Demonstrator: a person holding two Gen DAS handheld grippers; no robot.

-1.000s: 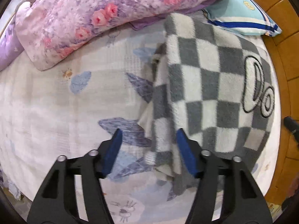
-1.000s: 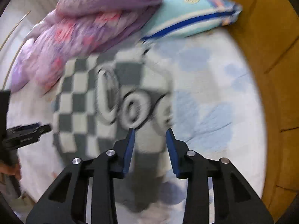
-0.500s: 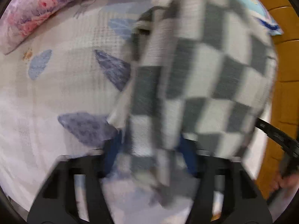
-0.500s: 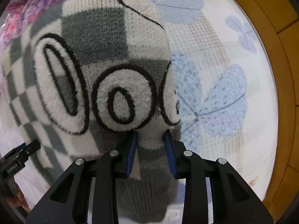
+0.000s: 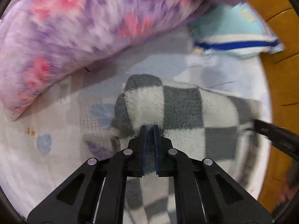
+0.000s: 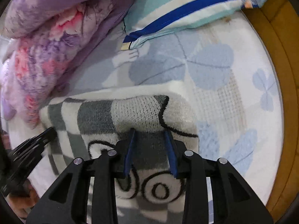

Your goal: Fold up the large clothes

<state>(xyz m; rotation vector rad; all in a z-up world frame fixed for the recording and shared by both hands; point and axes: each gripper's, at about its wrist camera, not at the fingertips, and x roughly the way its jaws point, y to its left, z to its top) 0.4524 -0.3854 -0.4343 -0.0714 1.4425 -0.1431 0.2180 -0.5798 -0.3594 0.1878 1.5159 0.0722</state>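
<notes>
A grey and white checkered fleece garment (image 5: pixel 183 108) with black ring shapes lies folded over on the bed; it also shows in the right wrist view (image 6: pixel 119 113). My left gripper (image 5: pixel 149 128) is shut on the garment's near edge, with the cloth pinched between its blue pads. My right gripper (image 6: pixel 149 132) has its jaws partly apart around a thick fold of the same garment, and the cloth fills the gap. Each gripper appears at the edge of the other's view.
A purple and pink floral quilt (image 5: pixel 78 29) is piled at the back left. A teal pillow with a blue stripe (image 6: pixel 186 5) lies at the back. The bed sheet (image 6: pixel 214 71) is white with blue leaf prints. A wooden bed frame (image 6: pixel 276 46) runs along the right.
Both grippers closed onto the garment's near edge and carried it away from me, folding it over. The garment now looks shorter, with its fold toward the quilt.
</notes>
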